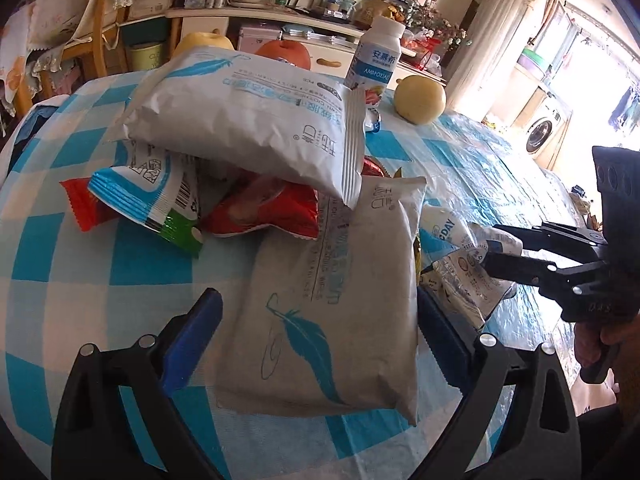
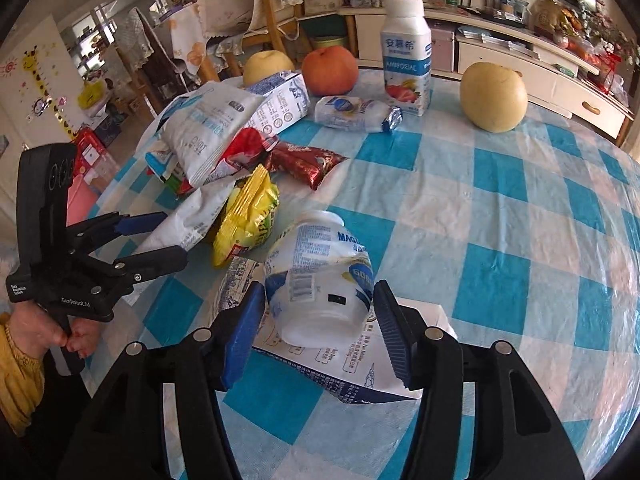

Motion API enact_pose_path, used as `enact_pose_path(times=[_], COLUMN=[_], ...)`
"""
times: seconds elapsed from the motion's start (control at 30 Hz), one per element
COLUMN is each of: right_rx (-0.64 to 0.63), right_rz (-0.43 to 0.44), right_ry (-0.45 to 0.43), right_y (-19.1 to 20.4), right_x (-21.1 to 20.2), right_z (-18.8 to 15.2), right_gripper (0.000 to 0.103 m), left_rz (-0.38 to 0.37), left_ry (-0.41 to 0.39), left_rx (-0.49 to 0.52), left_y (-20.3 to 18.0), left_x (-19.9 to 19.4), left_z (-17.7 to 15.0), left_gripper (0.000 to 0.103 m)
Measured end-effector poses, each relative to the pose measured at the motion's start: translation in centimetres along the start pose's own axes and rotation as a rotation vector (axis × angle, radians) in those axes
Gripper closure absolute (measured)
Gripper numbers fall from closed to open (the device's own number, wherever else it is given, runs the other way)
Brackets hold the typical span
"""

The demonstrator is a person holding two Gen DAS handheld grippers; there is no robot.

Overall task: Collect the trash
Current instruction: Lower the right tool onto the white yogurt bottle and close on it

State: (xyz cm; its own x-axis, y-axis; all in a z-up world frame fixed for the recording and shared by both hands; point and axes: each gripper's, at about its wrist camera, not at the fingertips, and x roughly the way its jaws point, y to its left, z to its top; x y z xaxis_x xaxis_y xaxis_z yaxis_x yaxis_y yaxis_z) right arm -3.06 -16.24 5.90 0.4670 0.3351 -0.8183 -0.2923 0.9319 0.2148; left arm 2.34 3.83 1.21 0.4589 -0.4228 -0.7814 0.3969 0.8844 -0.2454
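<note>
In the left wrist view, a white wipes pack (image 1: 332, 300) with a blue feather print lies flat on the checked tablecloth (image 1: 140, 264). My left gripper (image 1: 318, 300) is open around it, and a strip of cloth shows between the left pad (image 1: 196, 340) and the pack. In the right wrist view, my right gripper (image 2: 319, 288) is shut on a crushed white plastic bottle (image 2: 320, 272), with a pad against each side. That bottle rests on a flattened milk carton (image 2: 360, 376). The right gripper (image 1: 490, 246) also shows at the right edge of the left view.
A heap of wrappers sits mid-table: a second wipes pack (image 1: 248, 120), red wrappers (image 1: 264, 212), a yellow bag (image 2: 248, 224) and a carton (image 2: 280, 100). Behind stand a yogurt bottle (image 2: 406, 60), a small fallen bottle (image 2: 356, 114), a pear (image 2: 494, 96) and an apple (image 2: 330, 70).
</note>
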Motion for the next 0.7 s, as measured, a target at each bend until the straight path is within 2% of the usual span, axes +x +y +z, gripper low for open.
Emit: enact_pose_path(times=[0.03, 0.07, 0.1, 0.33, 0.43, 0.7], right_rx=[-0.021, -0.041, -0.05, 0.008, 0.024, 0.048], right_rz=[-0.009, -0.016, -0.025, -0.002, -0.023, -0.075], right_ry=[-0.003, -0.002, -0.002, -0.012, 0.0, -0.012], right_y=[0.4, 0.8, 1.0, 1.1, 1.2, 2.1], right_x=[0.2, 0.3, 0.4, 1.0, 1.0, -0.6], right_z=[0.0, 0.0, 0.1, 1.0, 1.3, 1.5], right_gripper=[0.039, 0.035, 0.034, 0.032, 0.043, 0.044], left_rz=[0.006, 0.016, 0.03, 0.06, 0.075, 0.07], left_ry=[0.002, 0.006, 0.002, -0.008, -0.014, -0.033], left_rx=[0.009, 0.012, 0.017, -0.001, -0.006, -0.042], left_y=[-0.2, -0.4, -0.4, -0.3, -0.1, 0.2], left_x=[0.2, 0.4, 0.4, -0.2, -0.6, -2.0], left_z=[0.0, 0.0, -0.2, -0.8, -1.2, -2.7], left_gripper=[0.009, 0.019, 0.022, 0.029, 0.031, 0.034])
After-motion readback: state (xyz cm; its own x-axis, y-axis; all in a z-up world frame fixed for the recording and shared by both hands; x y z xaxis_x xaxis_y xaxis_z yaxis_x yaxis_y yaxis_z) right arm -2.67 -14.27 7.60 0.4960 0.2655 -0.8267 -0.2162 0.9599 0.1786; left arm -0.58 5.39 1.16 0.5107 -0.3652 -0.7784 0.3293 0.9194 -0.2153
